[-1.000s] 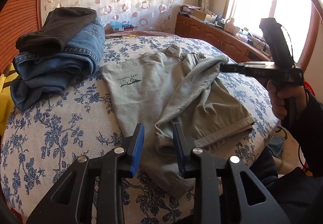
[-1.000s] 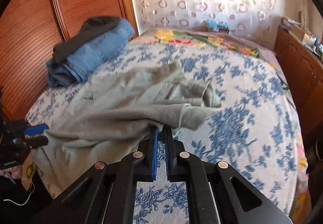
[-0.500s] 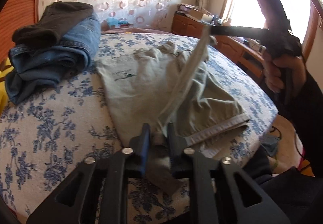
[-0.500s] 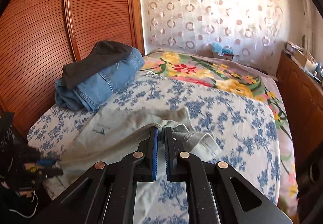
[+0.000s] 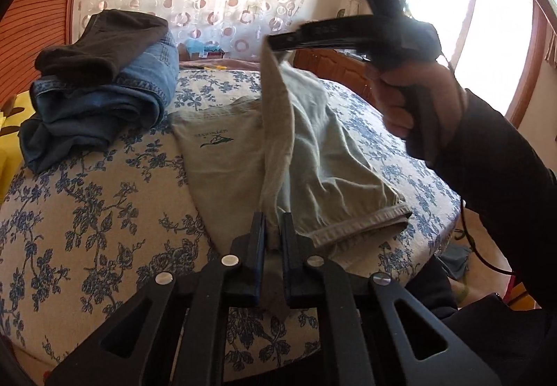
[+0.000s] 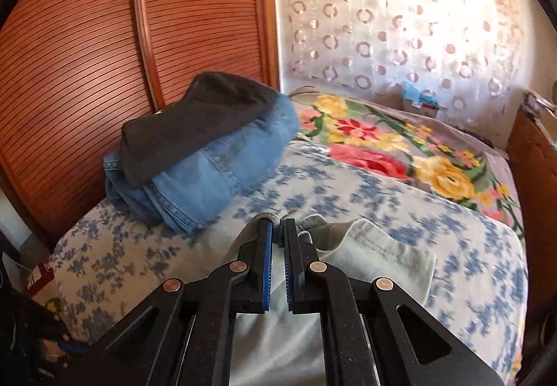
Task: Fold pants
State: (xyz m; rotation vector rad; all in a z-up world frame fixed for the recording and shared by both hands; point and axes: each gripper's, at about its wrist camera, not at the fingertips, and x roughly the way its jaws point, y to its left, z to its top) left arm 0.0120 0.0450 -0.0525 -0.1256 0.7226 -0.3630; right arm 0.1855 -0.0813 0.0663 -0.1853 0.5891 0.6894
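Observation:
Light khaki pants (image 5: 222, 156) with a small green logo lie partly folded on the bed with the blue-flowered cover (image 5: 87, 211). My left gripper (image 5: 273, 229) is shut on the near edge of the pants. My right gripper (image 5: 275, 41), seen in the left wrist view held in a hand, is shut on the same edge higher up, so a taut strip of cloth (image 5: 278, 128) runs between them. In the right wrist view the right gripper (image 6: 277, 229) pinches bunched khaki cloth (image 6: 376, 246).
A stack of folded blue jeans (image 5: 104, 100) with a dark garment (image 5: 101, 44) on top lies at the bed's far left, also in the right wrist view (image 6: 209, 170). A wooden slatted wardrobe (image 6: 104, 55), a floral blanket (image 6: 400, 149), a patterned curtain and a dresser surround the bed.
My left gripper closed on the near pants edge. My right gripper lifted its edge up and moved towards the left, pulling the cloth taut between the two.

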